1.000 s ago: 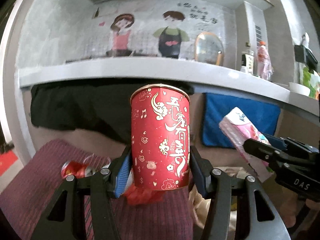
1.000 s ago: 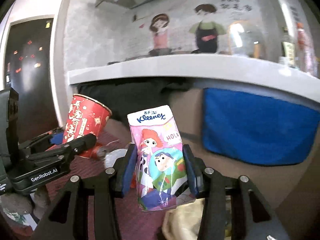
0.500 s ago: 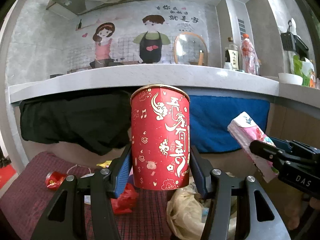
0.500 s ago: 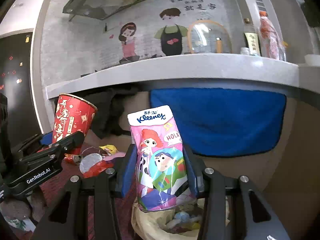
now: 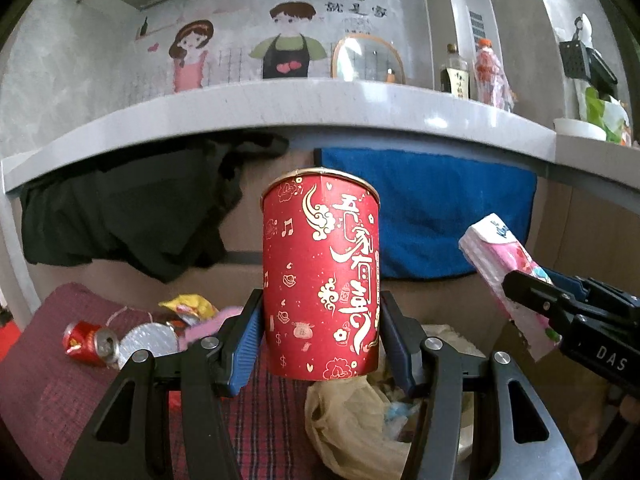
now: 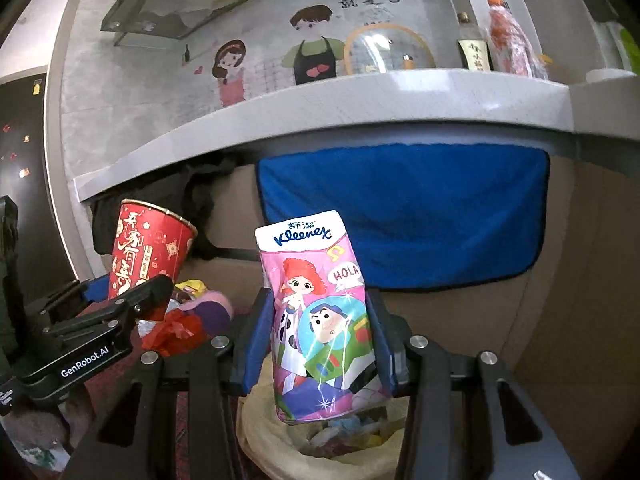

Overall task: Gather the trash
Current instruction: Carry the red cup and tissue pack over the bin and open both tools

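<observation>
left gripper (image 5: 320,344) clamped on red paper cup (image 5: 320,280), cup upright, long axis vertical. right gripper (image 6: 320,344) clamped on kleenex tissue pack (image 6: 320,320), upright too. open trash bag (image 6: 288,432) sits below and just ahead of both. pack hangs directly over bag mouth; right hand looks nearer, likely drops first. crushed can (image 5: 90,344) and wrappers lie left on checked cloth.

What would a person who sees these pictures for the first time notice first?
First, the red paper cup with gold writing, upright between the left tongs. Next, the pink Kleenex tissue pack clamped in the right tongs, above an open yellowish trash bag. Behind both, a cartoon couple decorates the grey wall.
</observation>
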Motion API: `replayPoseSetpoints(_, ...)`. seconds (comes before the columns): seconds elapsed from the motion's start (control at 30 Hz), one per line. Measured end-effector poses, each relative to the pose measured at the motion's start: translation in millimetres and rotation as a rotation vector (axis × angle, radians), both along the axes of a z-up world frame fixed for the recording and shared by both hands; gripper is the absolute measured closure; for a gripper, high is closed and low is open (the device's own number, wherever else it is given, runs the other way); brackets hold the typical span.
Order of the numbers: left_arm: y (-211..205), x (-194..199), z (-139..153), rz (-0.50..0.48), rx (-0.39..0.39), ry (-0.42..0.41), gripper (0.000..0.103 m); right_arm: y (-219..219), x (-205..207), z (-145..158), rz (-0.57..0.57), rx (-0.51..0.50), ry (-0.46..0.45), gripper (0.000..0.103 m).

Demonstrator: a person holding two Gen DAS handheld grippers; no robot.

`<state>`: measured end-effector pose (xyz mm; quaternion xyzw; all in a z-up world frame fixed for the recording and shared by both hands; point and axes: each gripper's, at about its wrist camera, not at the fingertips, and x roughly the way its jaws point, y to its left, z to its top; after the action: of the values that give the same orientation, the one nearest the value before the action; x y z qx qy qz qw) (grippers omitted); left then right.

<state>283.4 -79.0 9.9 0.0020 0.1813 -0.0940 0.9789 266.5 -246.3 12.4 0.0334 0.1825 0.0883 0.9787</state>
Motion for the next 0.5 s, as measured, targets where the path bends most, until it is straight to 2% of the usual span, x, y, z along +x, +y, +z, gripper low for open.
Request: replayPoseSetpoints(0.5, -19.2, 28.6, -44.1, -0.055, -0.015, 0.128, 0.047, -16.0, 25.5, -44.3, -0.033, 0.010, 0.098, 0.060)
